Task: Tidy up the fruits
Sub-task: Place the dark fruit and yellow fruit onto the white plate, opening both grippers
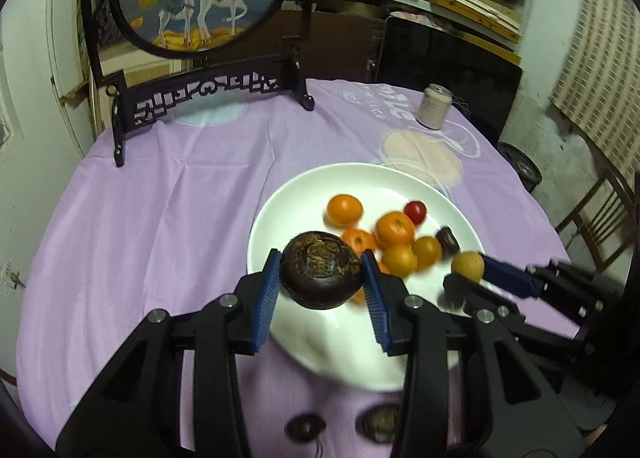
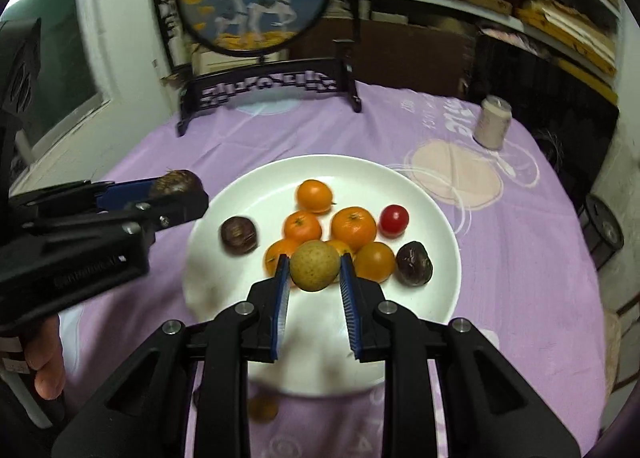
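**Two fruits aloft over the plate**

Closest in: left gripper (image 1: 322, 272) clamped on a dark brown water chestnut (image 1: 321, 275), flattish, glossy, ringed on top. Alongside, right gripper (image 2: 313, 270) pinching a small tan longan (image 2: 315, 265), round and matte. Both carried above the near edge of the white plate (image 2: 436, 198), clear of the pile. Delivery step, by the look of it. Next: lowering each onto bare china, then letting go gently to avoid rolling. Beyond: tangerines (image 2: 353, 228), a cherry tomato (image 2: 394, 220), two more dark fruits. Under everything, lilac tablecloth (image 1: 160, 218).
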`<action>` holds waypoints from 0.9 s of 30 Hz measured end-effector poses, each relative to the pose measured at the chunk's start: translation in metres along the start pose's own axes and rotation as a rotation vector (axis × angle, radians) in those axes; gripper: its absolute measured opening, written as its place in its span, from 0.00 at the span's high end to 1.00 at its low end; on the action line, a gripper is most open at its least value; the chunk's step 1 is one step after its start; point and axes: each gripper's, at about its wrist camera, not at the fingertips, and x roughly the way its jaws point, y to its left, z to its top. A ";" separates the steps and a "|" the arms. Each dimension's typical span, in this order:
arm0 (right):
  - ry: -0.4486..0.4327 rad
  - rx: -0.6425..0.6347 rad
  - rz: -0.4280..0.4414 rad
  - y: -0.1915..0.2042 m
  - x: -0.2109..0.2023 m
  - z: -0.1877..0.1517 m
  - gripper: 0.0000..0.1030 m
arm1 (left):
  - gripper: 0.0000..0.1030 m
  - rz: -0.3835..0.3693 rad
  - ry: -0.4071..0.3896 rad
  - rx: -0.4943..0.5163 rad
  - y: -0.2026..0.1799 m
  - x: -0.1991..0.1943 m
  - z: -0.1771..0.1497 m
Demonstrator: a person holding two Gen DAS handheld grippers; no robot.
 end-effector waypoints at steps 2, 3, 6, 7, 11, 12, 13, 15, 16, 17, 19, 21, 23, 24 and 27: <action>-0.002 0.026 0.023 -0.006 0.007 -0.004 0.75 | 0.60 -0.026 0.008 -0.023 0.005 0.009 0.003; 0.005 0.029 0.021 -0.007 0.010 -0.006 0.76 | 0.60 -0.031 0.007 -0.022 0.006 0.013 0.003; 0.033 0.027 0.020 -0.011 0.020 -0.008 0.76 | 0.60 -0.032 0.016 -0.024 0.009 0.025 0.001; 0.038 0.031 0.018 -0.012 0.022 -0.008 0.76 | 0.60 -0.036 0.031 -0.027 0.010 0.030 0.002; 0.058 0.039 0.009 -0.015 0.030 -0.006 0.76 | 0.60 -0.027 0.039 -0.010 0.007 0.036 0.001; 0.061 0.039 0.005 -0.016 0.032 -0.005 0.76 | 0.60 -0.027 0.041 -0.014 0.007 0.037 0.001; 0.060 0.037 -0.002 -0.016 0.033 -0.005 0.75 | 0.57 -0.028 0.041 -0.022 0.008 0.039 0.001; 0.041 0.033 -0.035 -0.016 0.032 -0.004 0.66 | 0.46 -0.030 0.031 -0.033 0.010 0.037 0.001; 0.031 0.032 -0.048 -0.017 0.030 -0.004 0.62 | 0.45 -0.028 0.019 -0.035 0.010 0.034 0.000; 0.017 0.030 -0.059 -0.017 0.028 -0.005 0.62 | 0.45 -0.027 0.012 -0.031 0.010 0.031 0.000; -0.006 0.028 -0.072 -0.020 0.023 -0.006 0.61 | 0.45 -0.029 -0.004 -0.028 0.010 0.025 -0.003; -0.025 0.037 -0.077 -0.024 0.019 -0.009 0.61 | 0.45 -0.029 -0.018 -0.029 0.011 0.018 -0.010; -0.034 0.042 -0.079 -0.028 0.017 -0.012 0.61 | 0.45 -0.033 -0.019 -0.042 0.013 0.014 -0.017; -0.037 0.045 -0.085 -0.031 0.016 -0.014 0.61 | 0.45 -0.036 -0.018 -0.050 0.015 0.011 -0.022; -0.045 0.076 -0.083 -0.039 0.017 -0.016 0.61 | 0.45 -0.032 -0.023 -0.079 0.021 0.002 -0.035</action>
